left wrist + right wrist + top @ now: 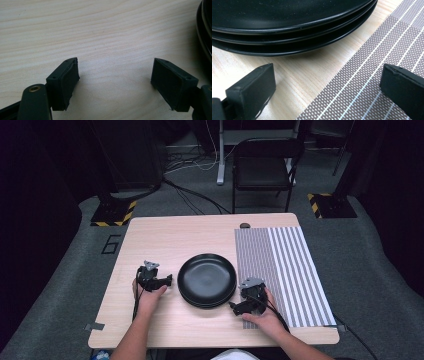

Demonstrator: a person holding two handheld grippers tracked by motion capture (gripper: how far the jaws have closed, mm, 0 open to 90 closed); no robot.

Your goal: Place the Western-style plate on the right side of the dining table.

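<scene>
The left gripper (113,80) hangs low over bare wood with its jaws spread wide and nothing between them; a dark curved plate rim (205,27) is cut off at the right edge of the left gripper view. The right gripper (327,87) is likewise spread and empty, one jaw over wood, the other over the placemat (372,82). Just ahead of it sits the stack of plates (287,30), three black rims counted in the right gripper view, their far sides cut off.

From the high view, the stack (207,280) reads as a single dark disc near the middle of the table (165,240), between the left gripper (169,280) and the right gripper (232,307), each held in one hand. One striped placemat (280,270) covers the table's right part; half of it is finer-striped and darker. A small dark object (244,225) at the far edge is too small to identify.

The light wood table stands on grey carpet in a dim room. Beyond it are one black folding chair (262,167), loose cables (195,195) and two bases with yellow-black hazard tape (114,213).
</scene>
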